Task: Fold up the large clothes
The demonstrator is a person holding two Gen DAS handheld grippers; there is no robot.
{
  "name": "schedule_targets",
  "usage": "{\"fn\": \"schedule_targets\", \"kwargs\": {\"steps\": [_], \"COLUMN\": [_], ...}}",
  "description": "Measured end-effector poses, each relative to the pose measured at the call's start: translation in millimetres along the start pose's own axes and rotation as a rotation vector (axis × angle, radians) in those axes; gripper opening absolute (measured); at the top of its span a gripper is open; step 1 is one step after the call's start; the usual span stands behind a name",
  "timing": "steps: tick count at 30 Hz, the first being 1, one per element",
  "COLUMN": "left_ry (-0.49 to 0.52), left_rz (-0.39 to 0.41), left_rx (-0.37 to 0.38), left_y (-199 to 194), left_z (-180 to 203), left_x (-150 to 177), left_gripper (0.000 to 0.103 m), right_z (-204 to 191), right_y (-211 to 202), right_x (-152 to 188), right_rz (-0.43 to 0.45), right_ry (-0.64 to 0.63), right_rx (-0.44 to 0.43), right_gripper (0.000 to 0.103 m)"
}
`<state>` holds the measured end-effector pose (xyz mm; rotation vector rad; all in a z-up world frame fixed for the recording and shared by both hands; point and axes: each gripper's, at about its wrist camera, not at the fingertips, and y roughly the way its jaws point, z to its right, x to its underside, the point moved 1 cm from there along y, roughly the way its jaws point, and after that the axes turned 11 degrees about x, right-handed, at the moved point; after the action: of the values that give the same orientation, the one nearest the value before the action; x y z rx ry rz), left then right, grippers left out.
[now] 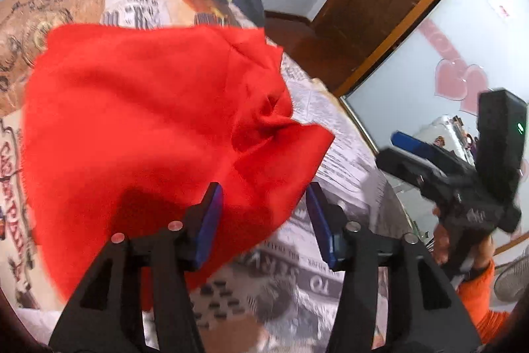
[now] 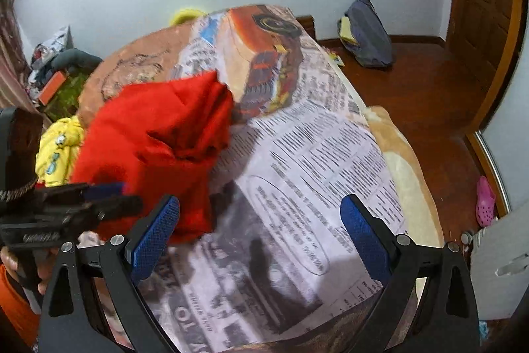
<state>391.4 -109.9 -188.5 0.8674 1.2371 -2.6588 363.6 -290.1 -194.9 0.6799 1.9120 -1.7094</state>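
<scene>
- red garment [image 1: 139, 121]: lies crumpled in a heap on the bed [image 1: 337, 134], over a newspaper-print bedspread [image 2: 314, 161]; in the left wrist view it fills the frame from 9 o'clock to the centre, its near edge blurred.
- left gripper [image 1: 264, 220]: jaws apart, blue pads facing each other; the hem of the red garment lies below and between them at 6 o'clock, but the pads do not press on it, so nothing is gripped.
- the same left gripper also appears at 9 o'clock in the right wrist view, in a person's hand [image 2: 20, 267], its tip close against the red cloth.
- right gripper [image 2: 261, 237]: jaws wide apart above bare bedspread; the red garment sits at 10 o'clock from it, its lower edge just beside the left-hand pad [image 2: 155, 240]; whether they touch cannot be told.
- in the left wrist view the right gripper shows at 3 o'clock, well apart from the garment, held by a hand with an orange sleeve [image 1: 479, 290].
- surroundings: yellow clothing [image 2: 59, 151] at 9 o'clock beyond the bed; a dark bag [image 2: 367, 32] on the wooden floor [image 2: 413, 81] at 1 o'clock; a pink shoe [image 2: 485, 200] at 3 o'clock.
</scene>
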Motion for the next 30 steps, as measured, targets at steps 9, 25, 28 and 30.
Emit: {"fn": "schedule_targets", "kwargs": {"steps": [9,25,28,30], "left_ry": [0.097,0.026,0.037,0.019], "left_rz": [0.139,-0.058,-0.077,-0.054], "left_rx": [-0.329,-0.451,-0.544,-0.531], "left_y": [-77,-60,-70,-83], "left_z": [-30,-103,-110,-113], "left_x": [10,94,103,104], "left_gripper": [0.073,0.089,0.088,0.088], "right_z": [-57,-46,-36,-36], "right_y": [4,90,74,63], "right_x": [-16,31,29,27], "right_rz": [0.031,-0.224,-0.206,-0.173], "right_ry": [-0.093,-0.141,-0.142,-0.164], "right_rx": [-0.095,-0.051,-0.024,0.004], "right_gripper": [0.097,0.097,0.097,0.097]}}
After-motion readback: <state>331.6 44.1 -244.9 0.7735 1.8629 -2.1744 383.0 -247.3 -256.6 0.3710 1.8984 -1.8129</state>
